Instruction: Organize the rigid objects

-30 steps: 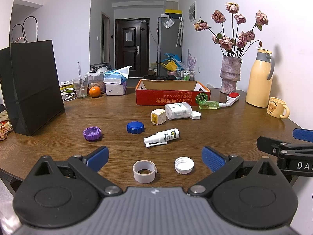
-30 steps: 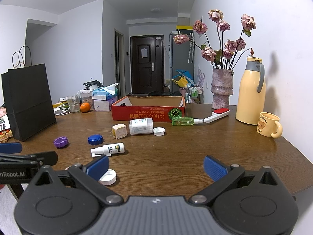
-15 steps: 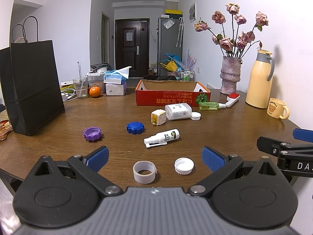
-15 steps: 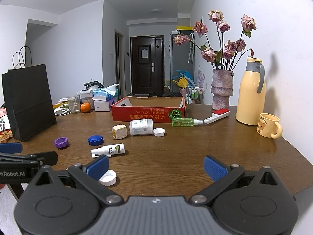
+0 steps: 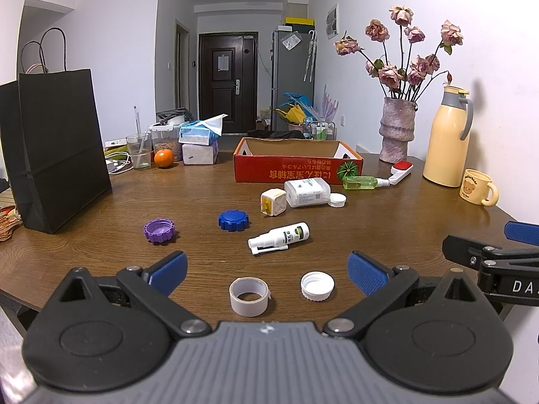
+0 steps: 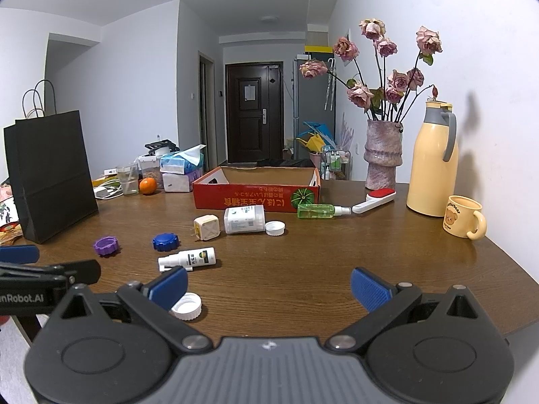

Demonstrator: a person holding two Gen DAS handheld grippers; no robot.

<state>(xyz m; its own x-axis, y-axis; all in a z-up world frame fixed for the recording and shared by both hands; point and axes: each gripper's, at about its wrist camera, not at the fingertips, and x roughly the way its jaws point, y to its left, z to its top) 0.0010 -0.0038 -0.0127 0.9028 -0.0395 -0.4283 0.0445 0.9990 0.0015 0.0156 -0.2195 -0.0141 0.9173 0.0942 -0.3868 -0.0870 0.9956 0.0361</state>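
1. Black paper bag (image 5: pixel 57 148): upright at the left edge of the wooden table (image 5: pixel 404 222).
2. Drinking glass (image 5: pixel 137 149) and orange (image 5: pixel 164 158): side by side behind the bag.
3. Tissue packs (image 5: pixel 199 146): stacked, just right of the orange.
4. Vase (image 5: pixel 397 131) of dried roses (image 5: pixel 401 57): at the far right, against the wall.
5. Yellow thermos jug (image 5: pixel 446 141): right of the vase.
6. Yellow bear mug (image 5: pixel 476 187): just in front of the jug.
7. Dark door (image 5: pixel 227 82): closed, at the hallway end.
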